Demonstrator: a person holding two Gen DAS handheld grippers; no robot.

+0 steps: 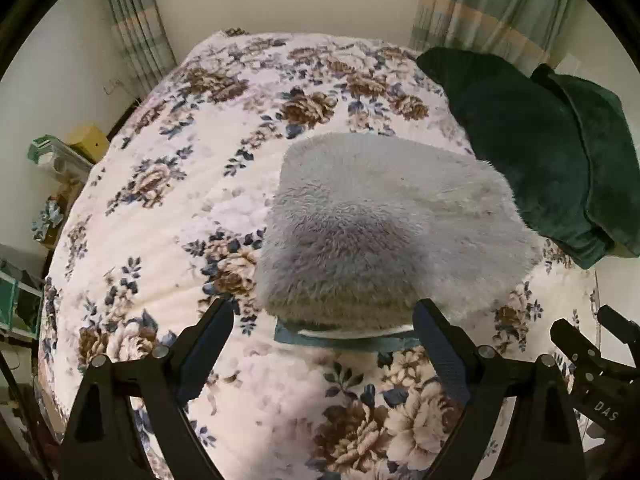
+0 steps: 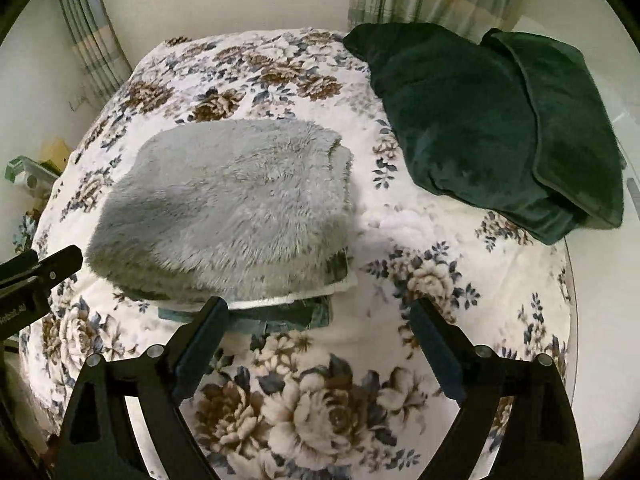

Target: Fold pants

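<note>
**Both claws released, pants lying folded on the bed**

Left claw [image 1: 324,344] spread wide, grasping nothing, hovering just short of the near edge of the pants [image 1: 384,232]. Right claw [image 2: 318,340] likewise spread and empty, set a little to the right of the bundle's near corner.

Grey fluffy pants [image 2: 228,208] resting on the flowered bedspread [image 2: 312,400] as a compact, thick rectangle, several layers stacked. A pale lining and a teal band peeking out along the near bottom edge, beneath the fluffy top layer. Far corners rounded; right side showing stacked layer edges.

Dark green blanket [image 2: 480,120] heaped at the far right of the bed, well apart from the pants. Curtains [image 1: 492,8] hanging behind.

Judged from the tidy bundle and the empty claws: folding apparently at or near its end, the last fold laid down and let go. Next move, if any: a light press or tuck along the near edge, where the lining and teal band stick out, to square the stack — gentle contact needed, since the plush pile slides easily and a snagged layer could undo the fold. Otherwise, simple withdrawal without brushing the top.
</note>
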